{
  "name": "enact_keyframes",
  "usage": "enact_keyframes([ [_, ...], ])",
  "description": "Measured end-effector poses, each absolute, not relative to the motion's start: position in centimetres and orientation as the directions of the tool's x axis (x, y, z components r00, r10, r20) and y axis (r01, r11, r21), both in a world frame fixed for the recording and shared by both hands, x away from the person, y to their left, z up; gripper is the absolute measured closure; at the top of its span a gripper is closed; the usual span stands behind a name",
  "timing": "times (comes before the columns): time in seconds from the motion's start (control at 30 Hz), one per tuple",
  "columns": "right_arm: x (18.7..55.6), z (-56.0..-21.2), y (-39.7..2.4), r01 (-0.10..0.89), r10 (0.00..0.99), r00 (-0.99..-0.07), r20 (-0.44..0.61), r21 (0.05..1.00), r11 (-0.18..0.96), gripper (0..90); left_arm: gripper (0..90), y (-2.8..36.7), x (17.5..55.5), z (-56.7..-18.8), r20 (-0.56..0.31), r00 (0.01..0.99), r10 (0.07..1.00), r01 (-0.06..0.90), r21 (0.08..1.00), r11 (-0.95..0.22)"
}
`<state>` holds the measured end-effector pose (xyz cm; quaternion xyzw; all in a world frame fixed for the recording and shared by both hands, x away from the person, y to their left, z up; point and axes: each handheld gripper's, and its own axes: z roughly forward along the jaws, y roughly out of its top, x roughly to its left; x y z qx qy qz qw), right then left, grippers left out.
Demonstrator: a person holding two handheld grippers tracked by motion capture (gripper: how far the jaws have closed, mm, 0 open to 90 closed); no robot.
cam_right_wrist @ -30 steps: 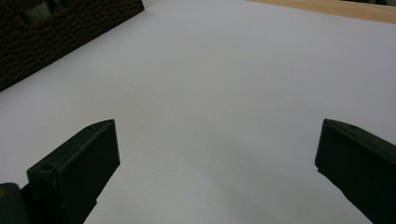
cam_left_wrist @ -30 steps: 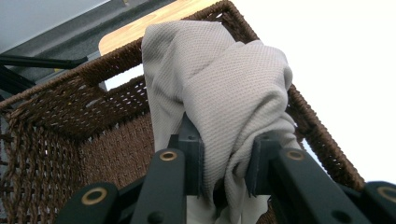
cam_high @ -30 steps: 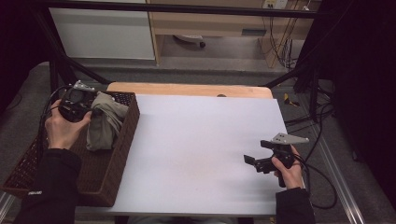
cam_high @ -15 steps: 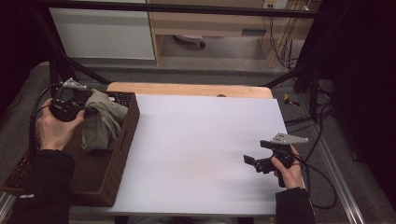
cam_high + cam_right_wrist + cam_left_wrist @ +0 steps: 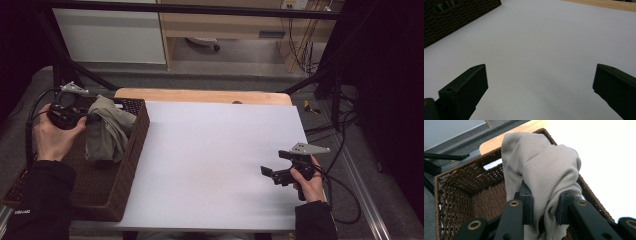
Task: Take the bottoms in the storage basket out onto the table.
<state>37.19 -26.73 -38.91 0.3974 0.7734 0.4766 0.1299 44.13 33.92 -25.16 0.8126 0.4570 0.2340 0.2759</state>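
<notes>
One bunched cloth (image 5: 541, 167) is clamped in the left gripper (image 5: 544, 207) jaws over the basket (image 5: 131, 165); lift it clear of the rim before carrying it to the desk (image 5: 220, 165), where the right gripper (image 5: 540, 87) waits with jaws apart.

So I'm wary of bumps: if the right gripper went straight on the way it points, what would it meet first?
Probably the white table top. The right gripper points low across it with open jaws, and the wicker basket sits off to the side.

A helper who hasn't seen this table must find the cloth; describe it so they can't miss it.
Start at the white table top and go to the dark woven basket at its left edge. The beige knitted cloth hangs bunched over it, pinched in the left gripper: the one soft, pale thing against brown wicker.
</notes>
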Motion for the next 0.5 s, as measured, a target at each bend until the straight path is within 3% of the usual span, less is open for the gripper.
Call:
enact_keyframes([
  [0.5,37.23,-38.95,-26.67,0.491,0.738,-0.651,0.176,0.839,0.232,0.4,71.4,34.38,43.63,-24.21,0.125,0.481,0.867,0.610,0.662,-0.435],
])
